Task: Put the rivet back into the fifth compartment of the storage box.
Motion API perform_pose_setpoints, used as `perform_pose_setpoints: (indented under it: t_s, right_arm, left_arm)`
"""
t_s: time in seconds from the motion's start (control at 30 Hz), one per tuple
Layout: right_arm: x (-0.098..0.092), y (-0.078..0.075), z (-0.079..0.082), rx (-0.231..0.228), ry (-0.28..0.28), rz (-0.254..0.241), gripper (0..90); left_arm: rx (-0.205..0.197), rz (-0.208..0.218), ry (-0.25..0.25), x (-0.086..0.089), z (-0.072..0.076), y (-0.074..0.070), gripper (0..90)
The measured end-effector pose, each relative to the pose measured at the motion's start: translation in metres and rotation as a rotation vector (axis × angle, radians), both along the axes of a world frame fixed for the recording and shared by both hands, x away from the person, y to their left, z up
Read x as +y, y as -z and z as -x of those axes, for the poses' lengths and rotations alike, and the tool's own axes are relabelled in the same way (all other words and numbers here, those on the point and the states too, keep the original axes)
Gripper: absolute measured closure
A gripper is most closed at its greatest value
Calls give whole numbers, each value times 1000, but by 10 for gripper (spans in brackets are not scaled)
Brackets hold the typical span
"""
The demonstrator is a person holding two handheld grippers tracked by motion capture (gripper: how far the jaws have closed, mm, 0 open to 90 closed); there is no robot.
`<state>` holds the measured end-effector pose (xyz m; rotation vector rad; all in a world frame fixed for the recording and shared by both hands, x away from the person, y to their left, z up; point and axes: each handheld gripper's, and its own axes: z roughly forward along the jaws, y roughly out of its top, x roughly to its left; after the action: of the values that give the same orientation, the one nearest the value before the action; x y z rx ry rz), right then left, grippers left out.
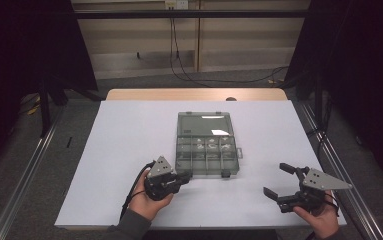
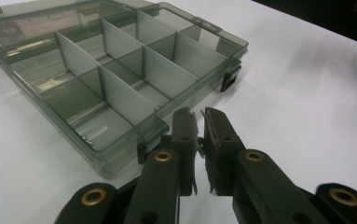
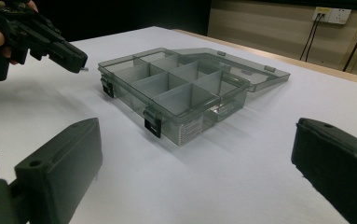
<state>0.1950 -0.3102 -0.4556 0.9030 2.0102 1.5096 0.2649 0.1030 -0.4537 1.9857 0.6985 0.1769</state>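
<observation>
- I am holding my left gripper point(image 1: 185, 177) by the open organizer box point(image 1: 208, 145), fingers nearly together, gripping nothing.
- My right gripper point(image 1: 278, 181) is hovering over the desk point(image 1: 129, 145), fingers spread wide.

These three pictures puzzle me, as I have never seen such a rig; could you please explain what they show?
A person sits at a table holding a hand-operated two-jaw tool in each hand; there is no robot arm.

The high view looks down from above the person. The other two come from cameras riding on each tool, looking along its black jaws.

On the white table lies a clear grey box with dividers, its lid folded open and flat behind it. Its compartments look empty.

The left tool is shut, and a small thin metal piece seems pinched between its jaws, near the box's front corner; I cannot tell what it is. The right tool is open wide and holds nothing.
</observation>
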Motion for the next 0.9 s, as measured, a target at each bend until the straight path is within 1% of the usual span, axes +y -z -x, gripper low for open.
perform_pose_setpoints:
  t_s: [0.03,0.07,0.1,0.13,0.17,0.2,0.23,0.27,0.3,0.33,0.4,0.53,0.6,0.67,0.7,0.73,0.77,0.8,0.83,0.9]
  right_arm:
    - [-1,0,0,7,-10,2,13]
    - [-1,0,1,9,-11,2,13]
    - [-1,0,1,8,-10,2,13]
    - [-1,0,1,0,-1,-1,13]
    - [-1,0,1,0,0,0,13]
    - [-1,0,2,1,0,0,13]
    - [-1,0,2,-2,0,1,13]
    - [-2,0,2,5,-7,8,13]
    - [-2,0,3,10,-7,6,13]
    - [-3,0,3,8,-4,5,13]
    - [-3,0,3,2,2,5,13]
    - [-3,1,4,-3,5,5,13]
    - [-4,0,4,9,2,6,13]
    - [-4,0,5,9,1,7,13]
    - [-3,0,4,4,10,2,13]
    - [-4,0,4,5,5,5,13]
    - [-4,0,4,5,5,6,13]
    - [-4,0,5,4,11,5,13]
    - [-3,0,5,4,10,5,13]
    - [-3,1,5,2,10,6,13]
  left_arm:
    - [2,1,-7,0,0,0,832]
    - [-7,11,-19,1,-2,-1,832]
    - [-4,9,-23,1,-3,-1,832]
    - [-6,14,-23,2,-4,-1,832]
    - [-9,26,-24,2,-5,-1,832]
    - [-10,22,-27,2,-5,-2,832]
    - [-9,33,-27,2,-6,-1,832]
    - [-11,34,-36,2,-7,-1,832]
    - [-13,33,-32,3,-8,-1,832]
    - [-12,39,-43,2,-8,-1,832]
    - [-17,37,-44,3,-9,-2,832]
    - [-28,56,-57,4,-11,-2,832]
    - [-30,71,-67,4,-12,-3,832]
    - [-38,62,-72,5,-12,-3,832]
    - [-38,59,-79,6,-13,-4,832]
    - [-40,75,-76,6,-14,-3,832]
    - [-43,73,-84,7,-14,-4,832]
    - [-41,84,-90,7,-15,-4,832]
    - [-44,77,-92,7,-15,-4,832]
    - [-45,84,-93,8,-17,-4,832]
